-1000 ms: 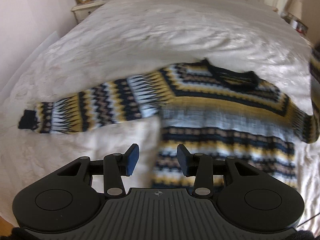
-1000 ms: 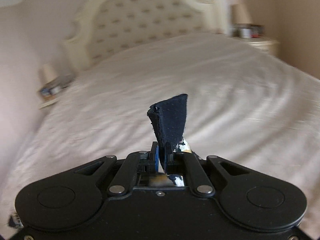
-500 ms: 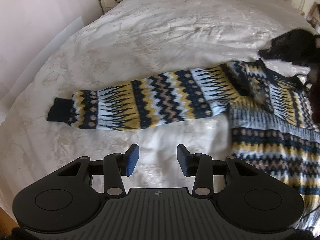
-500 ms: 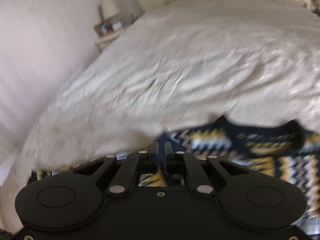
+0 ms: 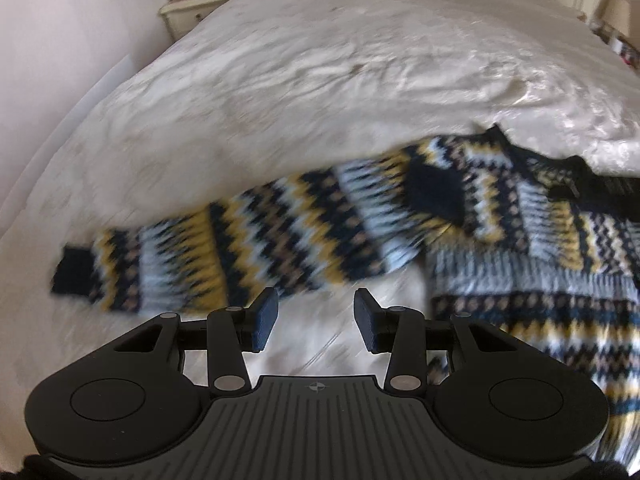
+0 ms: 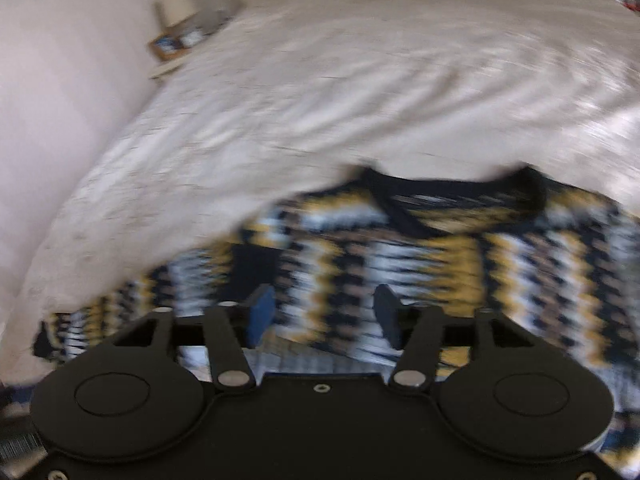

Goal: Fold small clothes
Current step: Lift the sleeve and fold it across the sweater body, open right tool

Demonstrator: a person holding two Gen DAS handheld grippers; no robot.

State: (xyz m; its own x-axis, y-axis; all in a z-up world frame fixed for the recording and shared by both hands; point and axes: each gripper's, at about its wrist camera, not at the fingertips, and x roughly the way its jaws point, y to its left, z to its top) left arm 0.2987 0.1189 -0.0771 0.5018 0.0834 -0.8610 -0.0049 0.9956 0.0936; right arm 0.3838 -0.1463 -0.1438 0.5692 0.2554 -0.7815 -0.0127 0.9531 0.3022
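While the sweater point(image 5: 500, 240) lies flat on the bed point(image 5: 320, 80), the left gripper point(image 5: 316, 316) hangs above it with fingers apart, nothing between them. In the left view, one sleeve point(image 5: 224, 252) stretches out to the left, its dark cuff at the far end; the left fingertip point(image 5: 265, 312) overlaps the sleeve's lower edge, the other sits over bare bedspread just beside the body. Contact can't be judged. Nightstand point(image 5: 192, 4) top left, by the wall.

Right view, blurred: right gripper point(image 6: 322, 312) also has fingers spread wide, empty. The sweater fills the space beyond and between the fingers, its dark neckline point(image 6: 452, 196) further ahead and slightly right. A folded-over patterned part lies across the chest. Bed beyond.
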